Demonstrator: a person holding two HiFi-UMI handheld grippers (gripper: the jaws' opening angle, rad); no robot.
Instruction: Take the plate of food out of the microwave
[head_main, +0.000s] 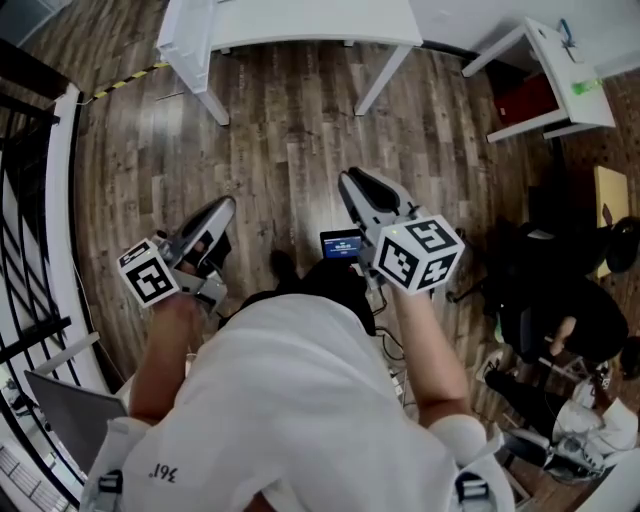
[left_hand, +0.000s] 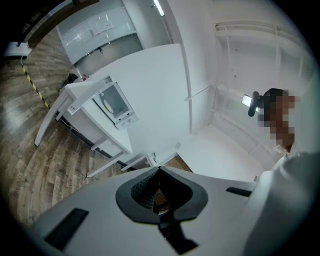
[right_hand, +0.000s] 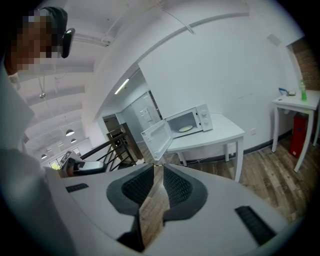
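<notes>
- The left gripper (left_hand: 159, 170) has its fingers (left_hand: 142, 192) meeting at the tips. Only a thin brown sliver shows deeper in, and nothing is held.
- The right gripper (right_hand: 155, 166) has its fingers (right_hand: 177, 187) a narrow slit apart. Bare wooden floor (right_hand: 270, 175) shows through the slit, and they grip nothing.
- In the head view both grippers sit over the floor, well apart from any furniture. How far the fingers part cannot be read there.
- At 1 o'clock from the right fingers, well off, the microwave (right_hand: 202, 119) stands on a white worktop (right_hand: 220, 136). Its door (right_hand: 157, 140) is swung open toward 9 o'clock.
- The plate of food (right_hand: 185, 128) lies inside the cavity as a small pale disc. What the food is cannot be told.
- In the left gripper view the microwave sits at 11 o'clock, tilted and too small to show the plate clearly.
- At 3 o'clock in the right gripper view, a second white table (right_hand: 295, 102) is cut off by the frame edge. It carries a green bottle (right_hand: 302, 90).
- The head view shows only the worktop's near edge at 12 o'clock. The microwave is out of frame there.
</notes>
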